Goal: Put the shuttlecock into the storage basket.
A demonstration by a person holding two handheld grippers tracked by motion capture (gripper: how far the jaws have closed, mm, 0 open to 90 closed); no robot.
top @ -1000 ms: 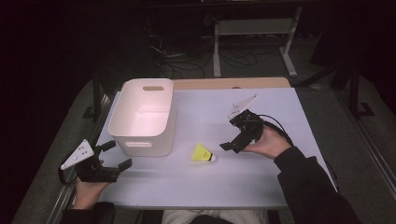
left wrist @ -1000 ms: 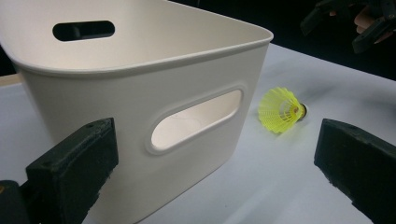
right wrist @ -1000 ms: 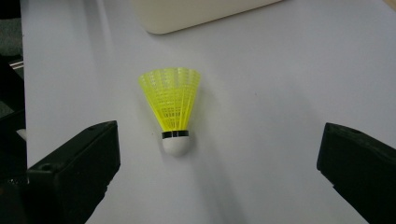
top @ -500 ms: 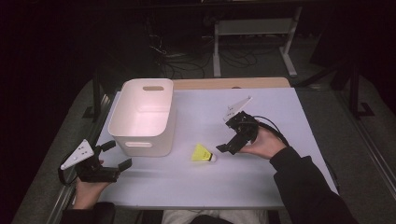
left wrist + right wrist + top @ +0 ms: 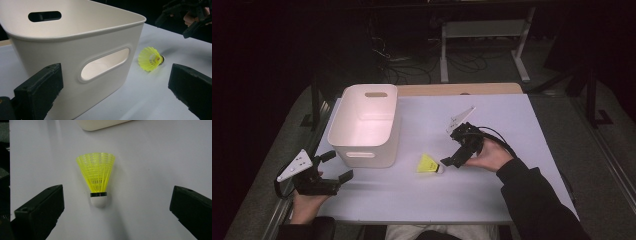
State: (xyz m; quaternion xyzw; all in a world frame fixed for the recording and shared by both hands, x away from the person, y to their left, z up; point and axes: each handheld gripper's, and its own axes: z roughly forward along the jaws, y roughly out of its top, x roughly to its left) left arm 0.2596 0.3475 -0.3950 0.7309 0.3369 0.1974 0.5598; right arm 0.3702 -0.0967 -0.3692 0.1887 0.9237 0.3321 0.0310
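Right claw (image 5: 117, 212) wide open, black jaws flanking a yellow shuttlecock (image 5: 97, 178) lying flat on the white table (image 5: 155, 157), white cork end toward the camera, touching neither jaw. A cream bin's edge (image 5: 100, 124) sits beyond.

Right gripper (image 5: 451, 161) low over table centre, jaws spread wide, hand (image 5: 488, 155) gripping behind. Left gripper (image 5: 335, 170) near front-left edge, jaws wide apart, level.

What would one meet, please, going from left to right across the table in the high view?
Left tongs → white bin → yellow shuttlecock → right tongs, all over the table.
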